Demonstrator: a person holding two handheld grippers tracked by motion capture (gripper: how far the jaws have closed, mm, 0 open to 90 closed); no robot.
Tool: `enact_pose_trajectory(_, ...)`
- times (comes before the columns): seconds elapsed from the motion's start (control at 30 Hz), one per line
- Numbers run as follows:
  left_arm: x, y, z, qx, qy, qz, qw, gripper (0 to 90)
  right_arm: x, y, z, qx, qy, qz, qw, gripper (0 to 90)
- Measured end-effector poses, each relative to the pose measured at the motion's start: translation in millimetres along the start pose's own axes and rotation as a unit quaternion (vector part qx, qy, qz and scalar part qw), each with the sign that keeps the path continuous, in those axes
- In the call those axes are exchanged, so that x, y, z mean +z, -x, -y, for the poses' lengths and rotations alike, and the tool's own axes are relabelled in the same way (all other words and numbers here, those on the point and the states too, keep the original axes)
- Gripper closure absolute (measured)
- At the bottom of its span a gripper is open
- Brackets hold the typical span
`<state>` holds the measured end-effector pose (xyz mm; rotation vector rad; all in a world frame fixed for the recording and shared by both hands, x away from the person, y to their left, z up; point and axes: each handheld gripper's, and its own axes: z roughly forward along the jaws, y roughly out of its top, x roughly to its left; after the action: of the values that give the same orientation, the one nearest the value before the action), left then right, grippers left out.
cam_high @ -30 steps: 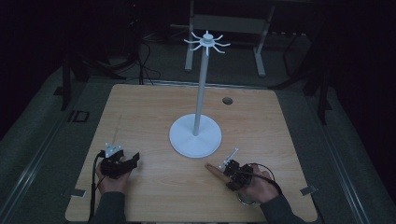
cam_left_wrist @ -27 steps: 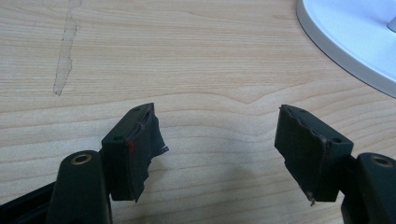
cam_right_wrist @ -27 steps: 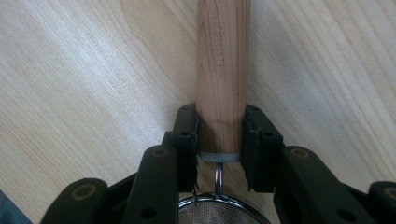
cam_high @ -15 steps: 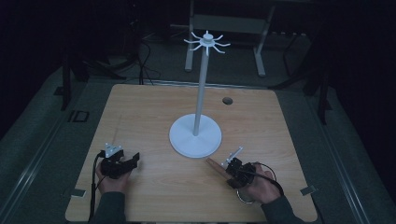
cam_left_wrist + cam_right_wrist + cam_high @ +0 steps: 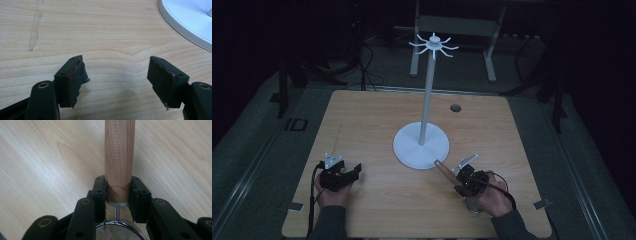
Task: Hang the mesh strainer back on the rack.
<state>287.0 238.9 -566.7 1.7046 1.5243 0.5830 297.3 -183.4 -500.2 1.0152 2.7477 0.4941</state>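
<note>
Wooden strainer handle (image 5: 119,157) clamped in right tongs (image 5: 117,192); left tongs (image 5: 120,77) wide, empty

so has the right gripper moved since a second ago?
Barely. In the high view the right gripper, shut on the strainer's wooden handle, sits slightly nearer the stand's white base.

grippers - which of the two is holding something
The right gripper: its fingers are clamped on the wooden handle of a small metal strainer. The left gripper stands open over the bare table.
</note>
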Motion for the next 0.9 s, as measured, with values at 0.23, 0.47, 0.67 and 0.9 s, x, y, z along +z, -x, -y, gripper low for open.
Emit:
enact_pose_trajectory(0.23,0.0,-0.1,0.0,0.000,0.000,0.000,1.0000,30.1,-7.1,5.5,-3.7,0.014,0.031,0.012,0.9993,69.4)
enact_pose_trajectory(0.47,0.0,-0.1,0.0,0.000,0.000,0.000,1.0000,30.1,-13.2,10.2,-7.1,0.026,0.057,0.013,0.9980,69.4)
enact_pose_trajectory(0.67,0.0,-0.1,-0.1,0.000,0.000,0.000,1.0000,30.1,-19.7,12.5,-12.0,0.039,0.080,0.016,0.9959,69.4)
enact_pose_trajectory(0.9,-0.1,-0.2,-0.1,0.000,-0.001,0.000,1.0000,30.0,-27.3,16.9,-18.6,0.053,0.109,0.022,0.9924,69.4)
